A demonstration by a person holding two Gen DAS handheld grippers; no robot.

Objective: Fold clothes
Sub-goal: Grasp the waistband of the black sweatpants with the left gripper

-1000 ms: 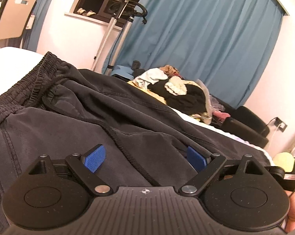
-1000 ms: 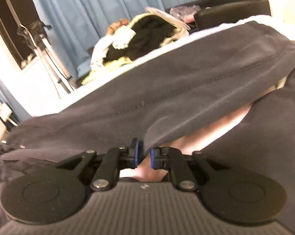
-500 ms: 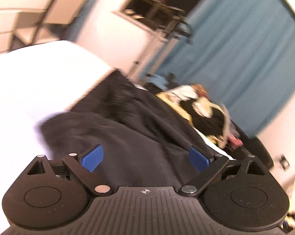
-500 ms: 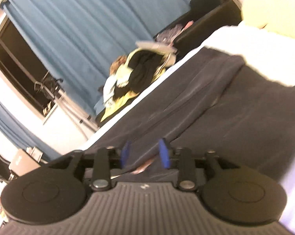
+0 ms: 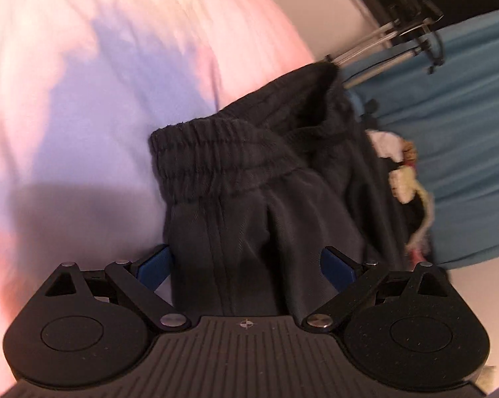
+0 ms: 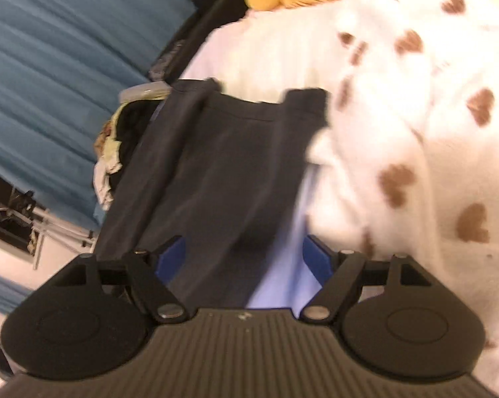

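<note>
A pair of dark grey trousers lies on a white bed. In the left wrist view the elastic waistband is ahead of my left gripper, which is open with its blue pads either side of the cloth. In the right wrist view the leg ends of the trousers lie ahead. My right gripper is open and empty over the cloth's right edge.
A white blanket with brown hearts lies right of the trousers. A pile of clothes sits beyond the bed, by blue curtains. A garment steamer stand stands near the wall.
My right gripper has opened and let go of the trouser fabric. Both grippers have tilted and pulled back, so the waistband and the leg ends come into view.
</note>
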